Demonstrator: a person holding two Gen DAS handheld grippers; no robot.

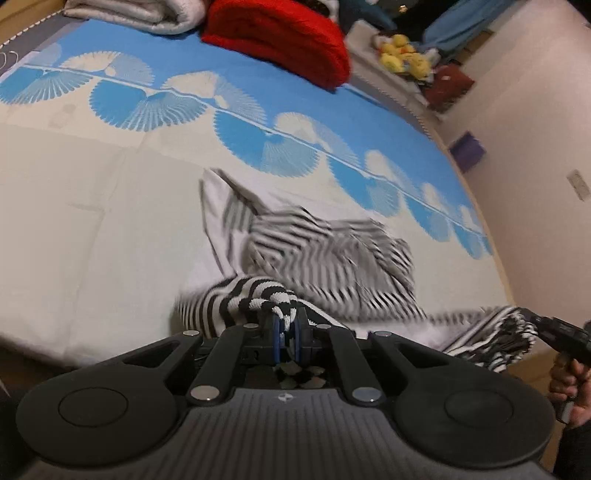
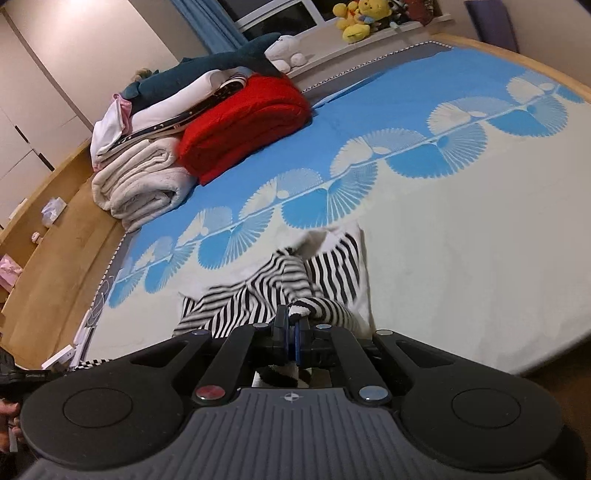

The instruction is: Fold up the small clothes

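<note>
A small black-and-white striped garment (image 1: 325,254) hangs lifted over the bed, blurred by motion. My left gripper (image 1: 287,325) is shut on one bunched edge of it, the cloth pinched between the blue pads. In the right wrist view the same striped garment (image 2: 295,284) trails down onto the sheet, and my right gripper (image 2: 293,325) is shut on another edge of it. The right gripper (image 1: 532,317) also shows at the far right of the left wrist view, with a hand (image 1: 569,384) holding it.
The bed sheet (image 2: 461,240) is cream with a blue fan pattern. A red folded blanket (image 2: 243,122), a rolled white blanket (image 2: 144,184) and stacked clothes lie at the bed's far side. Plush toys (image 2: 358,18) sit on a ledge. A wooden frame (image 2: 55,229) edges the bed.
</note>
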